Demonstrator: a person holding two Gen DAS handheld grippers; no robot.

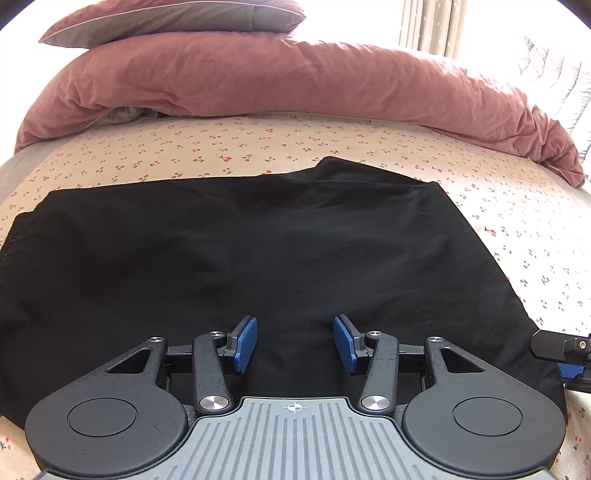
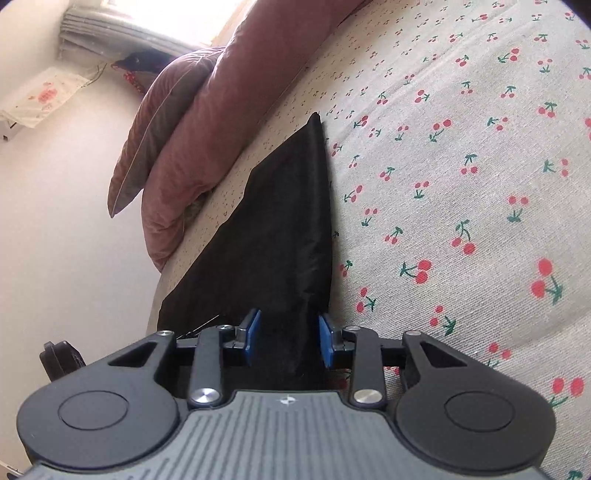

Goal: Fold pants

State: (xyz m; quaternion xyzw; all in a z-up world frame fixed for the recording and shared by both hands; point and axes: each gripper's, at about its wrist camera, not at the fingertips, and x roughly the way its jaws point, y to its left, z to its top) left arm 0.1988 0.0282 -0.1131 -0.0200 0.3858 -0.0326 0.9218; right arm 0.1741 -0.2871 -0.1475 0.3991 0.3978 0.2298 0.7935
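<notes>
Black pants (image 1: 240,251) lie folded flat on the cherry-print bed sheet (image 1: 258,140). My left gripper (image 1: 294,343) is open over the near edge of the pants, its blue pads (image 1: 245,343) apart with black cloth below them. My right gripper (image 2: 290,341) is open at the pants' right corner (image 2: 280,258), with a ridge of black cloth between its pads but not clamped. The right gripper also shows in the left wrist view (image 1: 565,354) at the right corner of the pants.
A rumpled pink duvet (image 1: 295,85) lies across the far side of the bed, with a pink-grey pillow (image 1: 166,22) on top. A curtain and bright window (image 1: 436,26) stand behind. The sheet (image 2: 461,184) extends right of the pants. A wall (image 2: 55,221) is beyond the bed.
</notes>
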